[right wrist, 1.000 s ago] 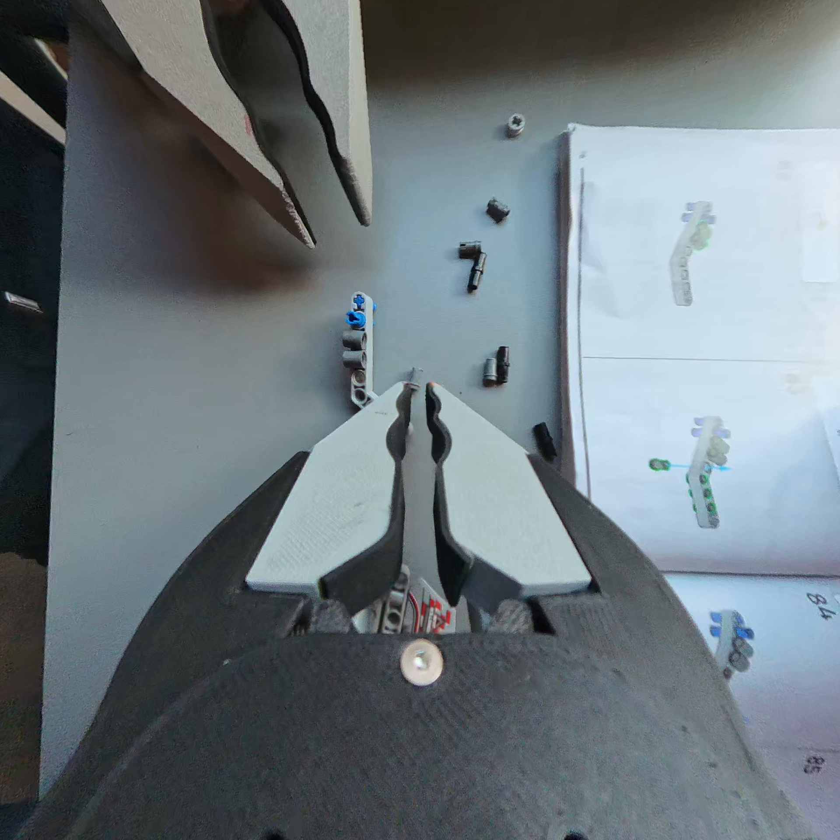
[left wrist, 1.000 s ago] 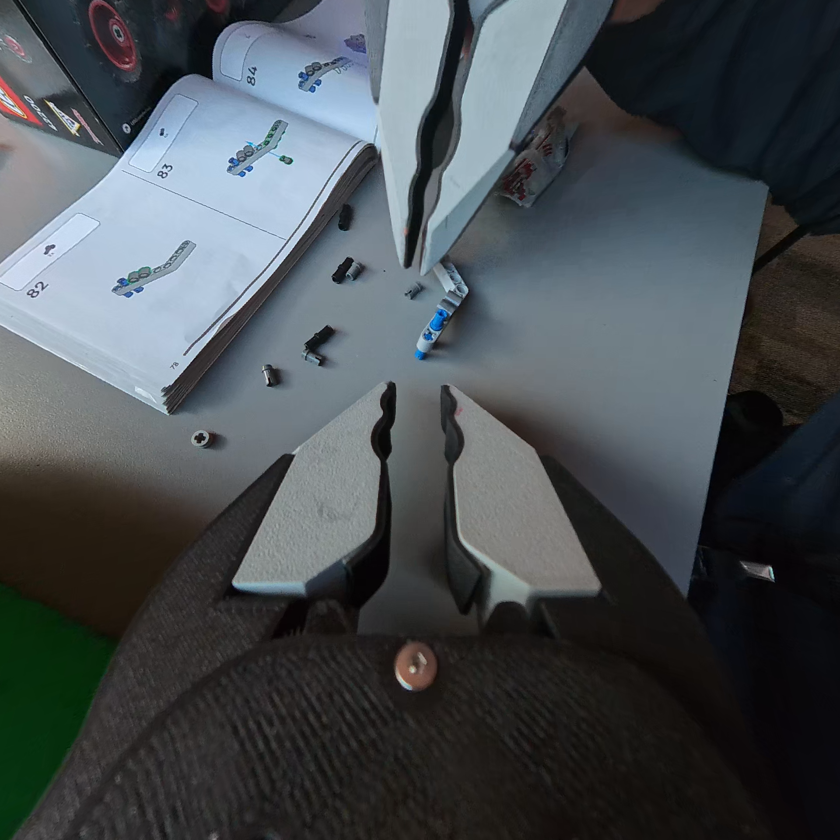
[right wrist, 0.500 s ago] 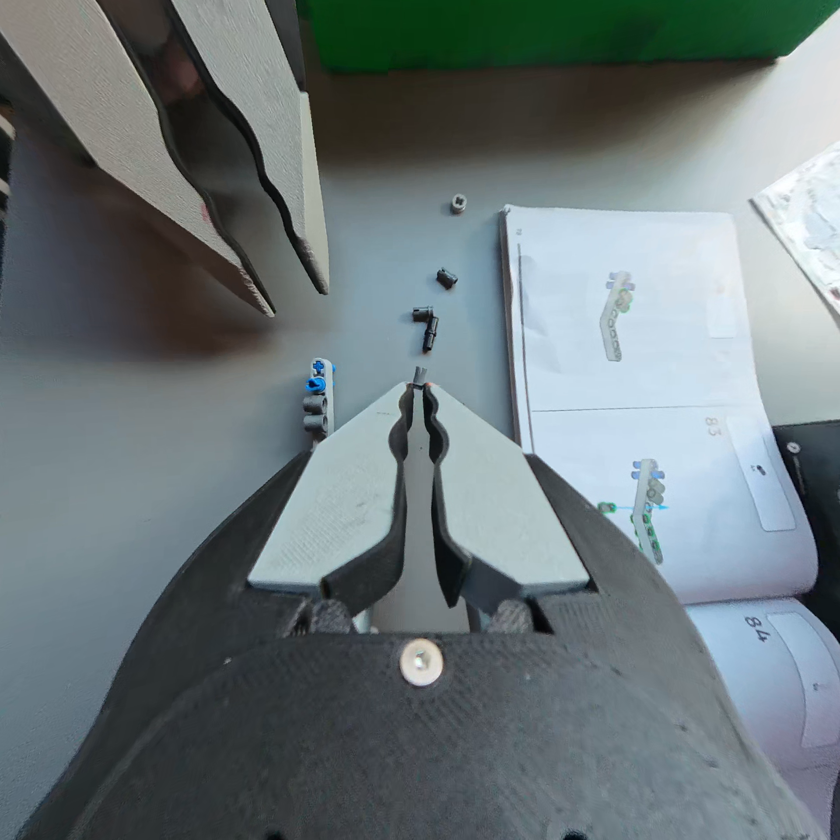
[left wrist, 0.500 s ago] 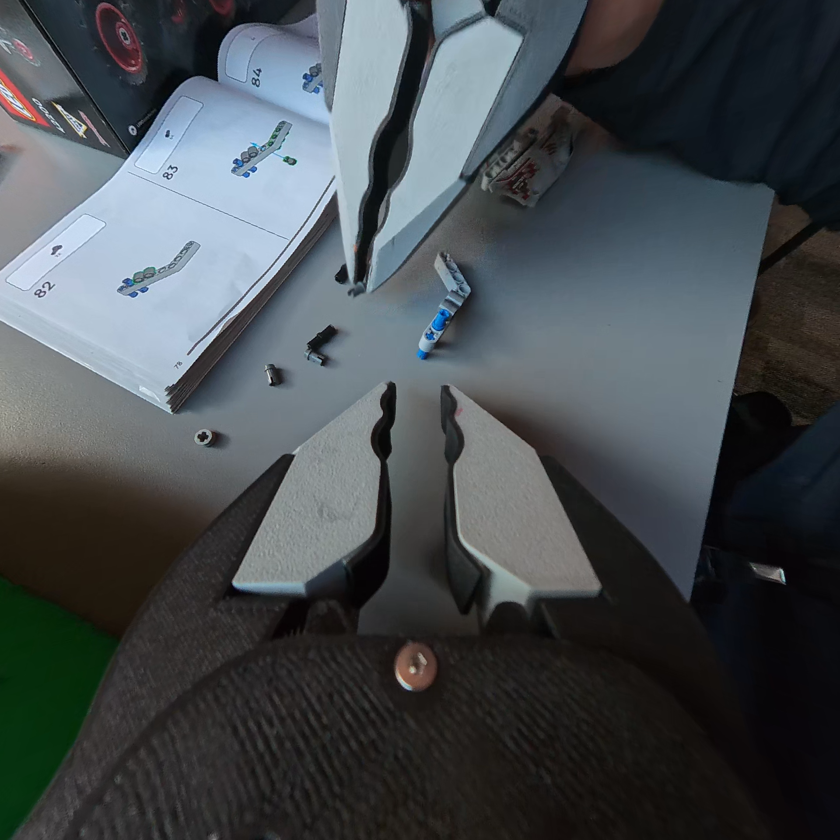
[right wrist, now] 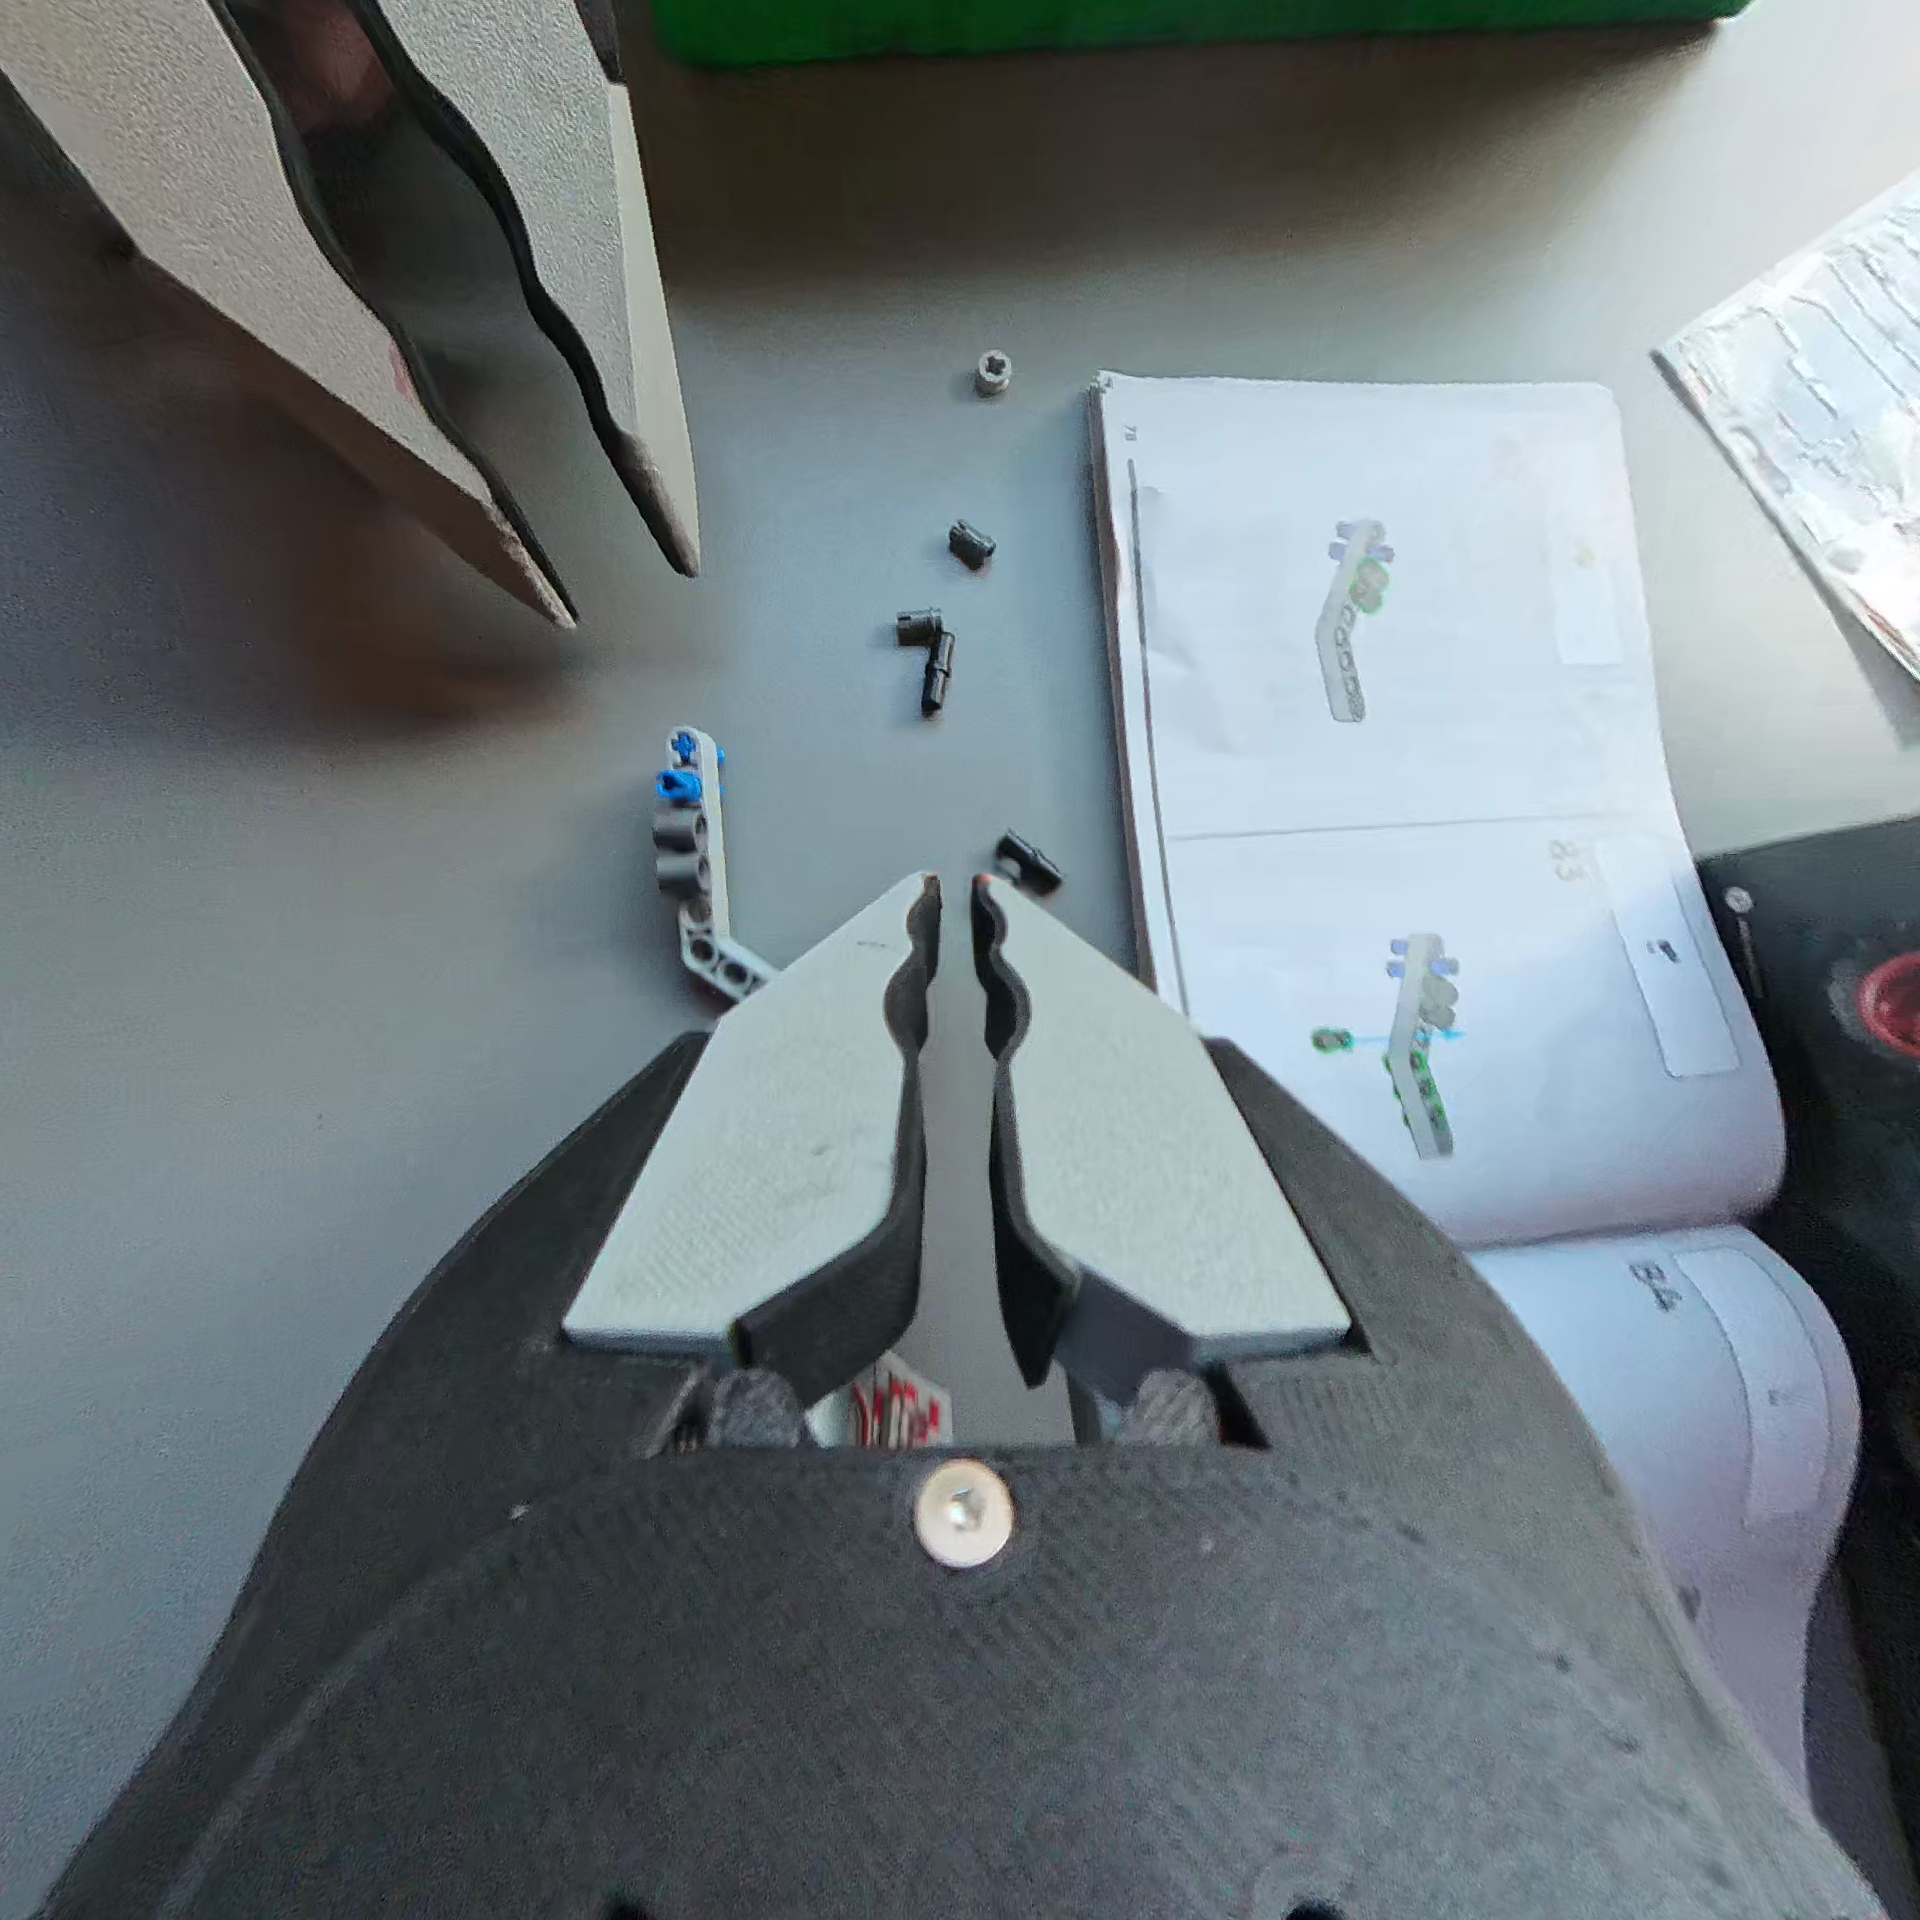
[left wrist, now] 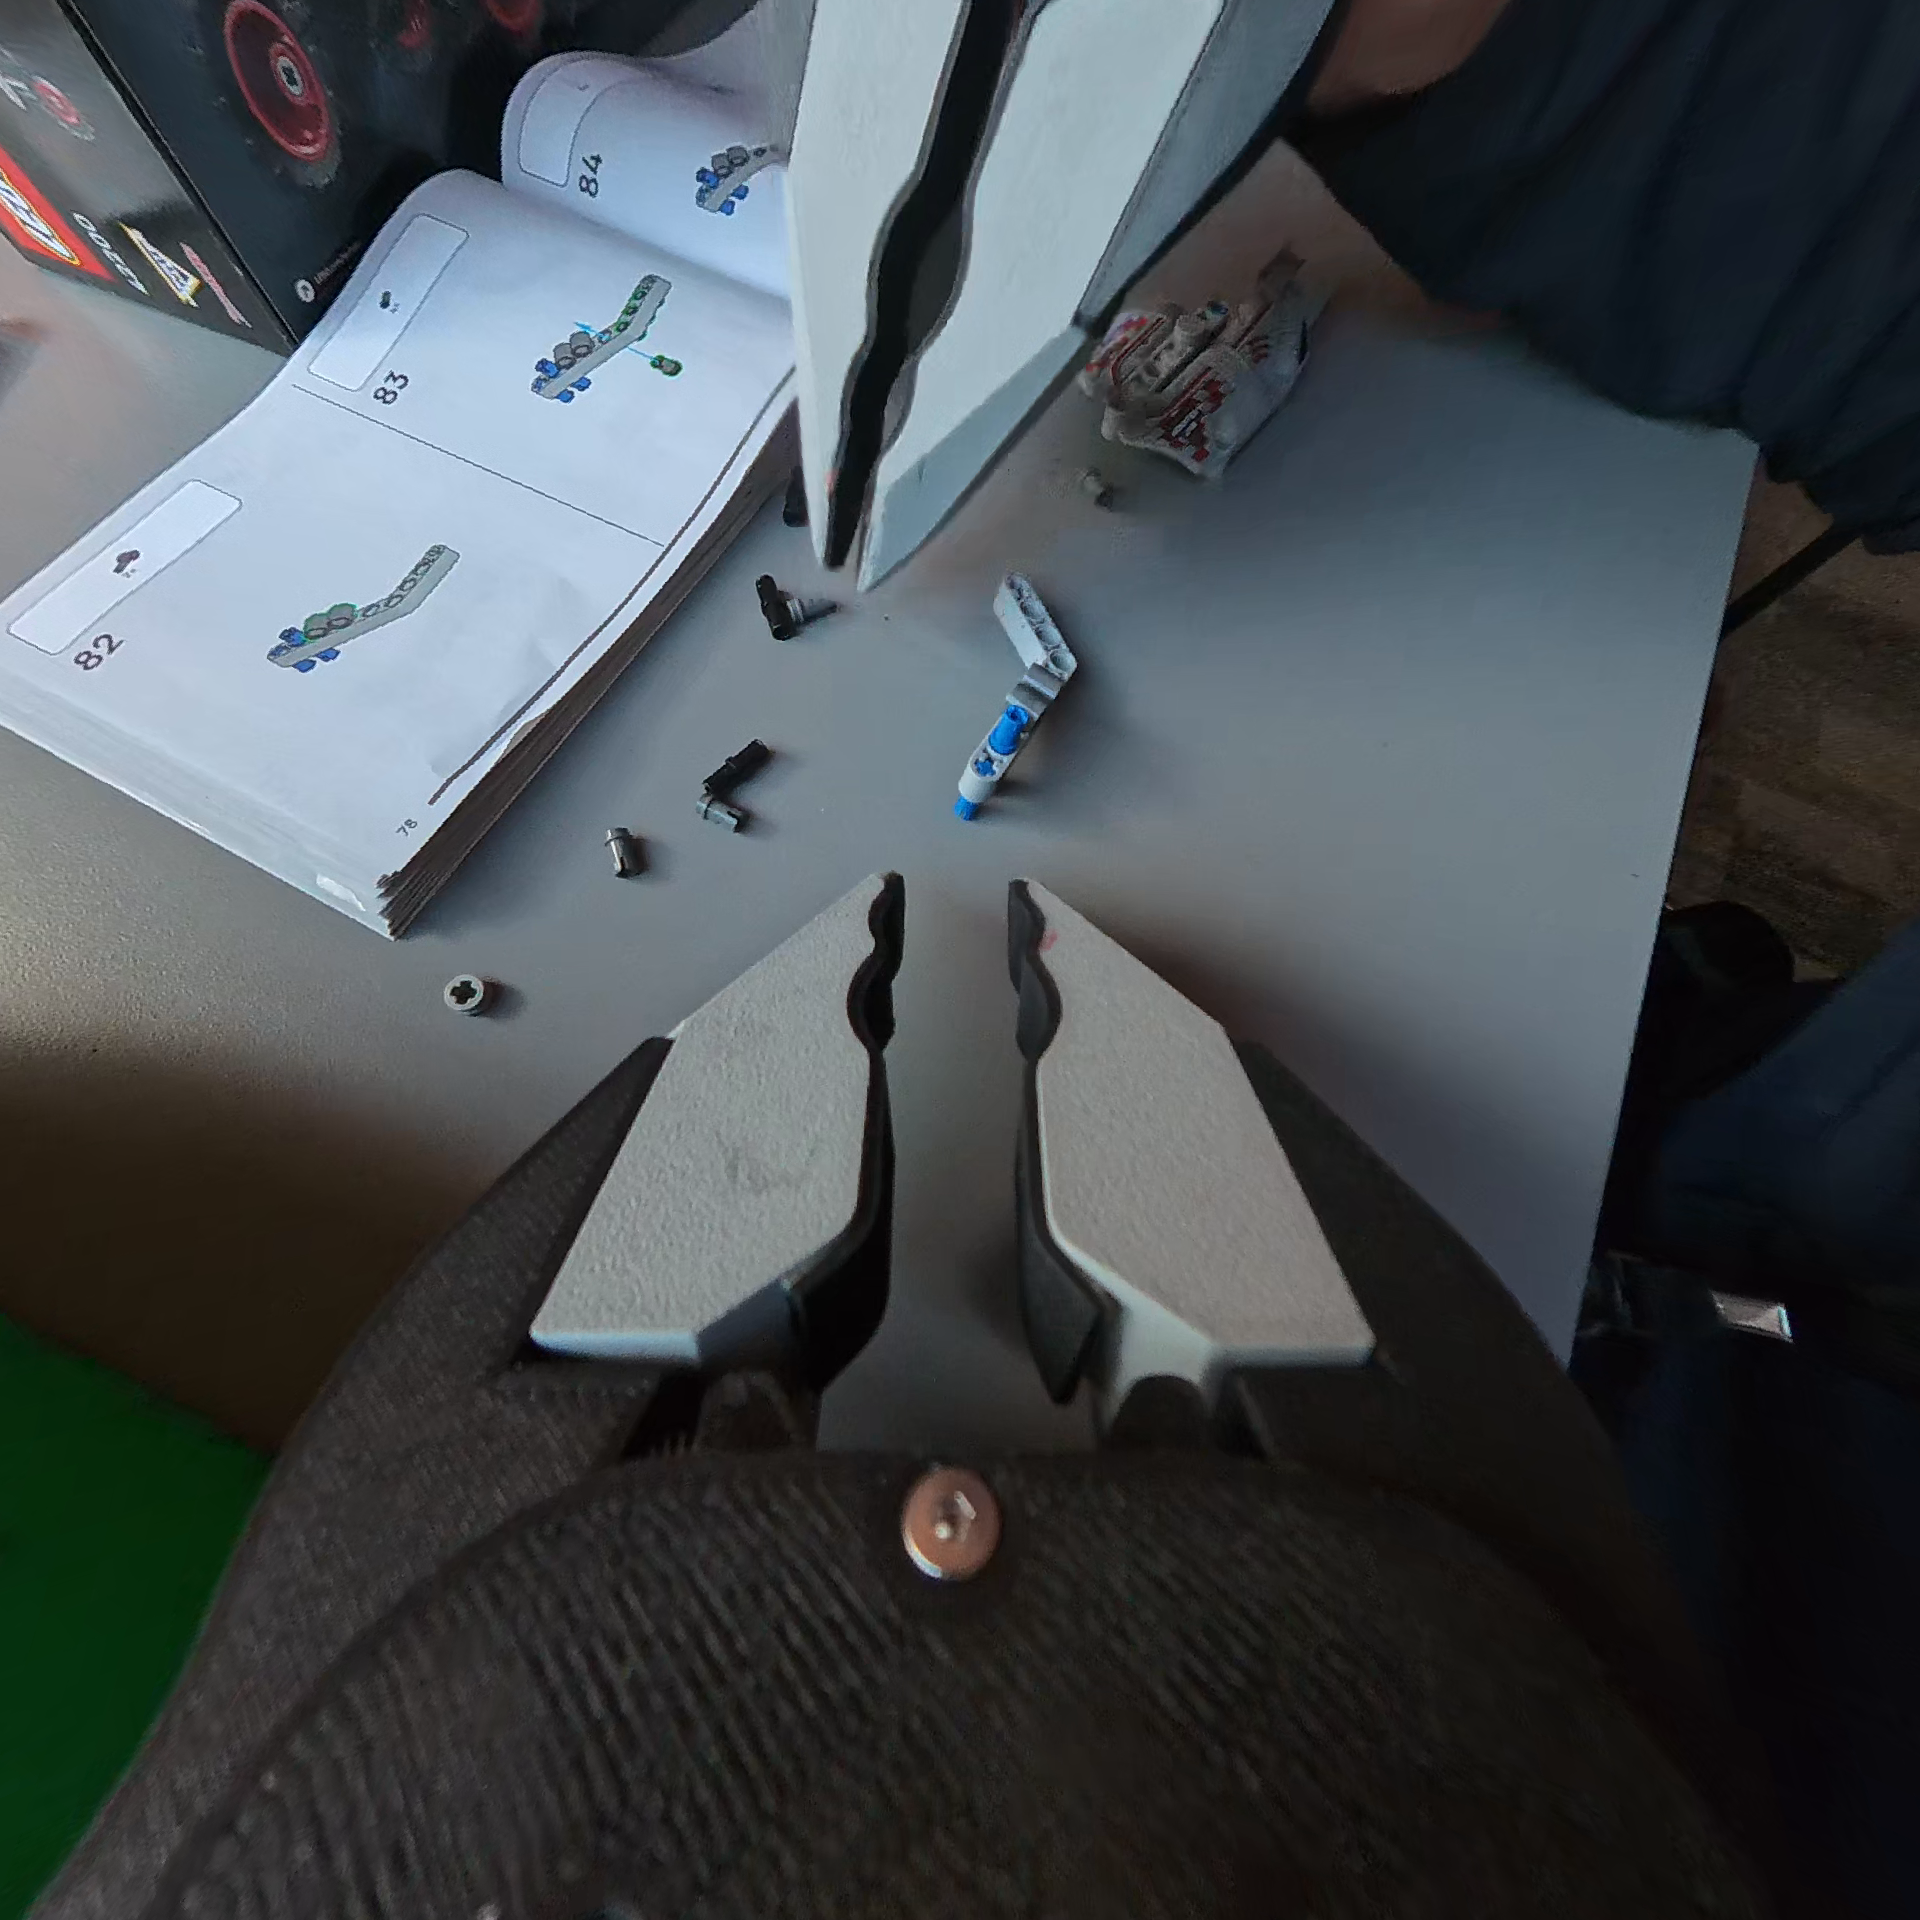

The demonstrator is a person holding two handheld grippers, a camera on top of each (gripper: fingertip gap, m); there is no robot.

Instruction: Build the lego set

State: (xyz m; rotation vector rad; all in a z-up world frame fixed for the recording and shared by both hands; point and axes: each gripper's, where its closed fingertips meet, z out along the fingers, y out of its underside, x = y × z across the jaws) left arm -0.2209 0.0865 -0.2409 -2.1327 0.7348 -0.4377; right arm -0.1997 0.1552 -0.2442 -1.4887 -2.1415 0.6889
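A bent grey beam (left wrist: 1023,686) with blue pins and grey connectors lies on the grey table (left wrist: 1351,831); it also shows in the right wrist view (right wrist: 691,831). Several small black pins (left wrist: 732,784) and a grey bush (left wrist: 468,994) lie between the beam and the instruction book (left wrist: 416,499). My left gripper (left wrist: 954,885) is open and empty, a little short of the beam. My right gripper (right wrist: 956,883) has its jaws a narrow gap apart with nothing between them. Its tips (left wrist: 852,561) hang just beside a black pin (right wrist: 1029,862) near the book's edge.
The open instruction book (right wrist: 1403,779) fills one side of the table, with a black set box (left wrist: 156,156) behind it. A crumpled parts bag (left wrist: 1195,384) lies behind the right gripper. A green surface (right wrist: 1143,31) lies past the left gripper (right wrist: 623,592). A person's dark sleeve (left wrist: 1662,208) is at the table edge. Some 8 cm of space lies between my two pairs of fingers. Between my left fingertips and the grey bush (left wrist: 468,994) there is roughly 9 cm. The right camera catches it too, in the right wrist view (right wrist: 1000,367).
Half a second ago the right gripper was pinched on a small pin by the book. Now its jaws have parted slightly and the pin lies on the table. The left gripper has stayed put.
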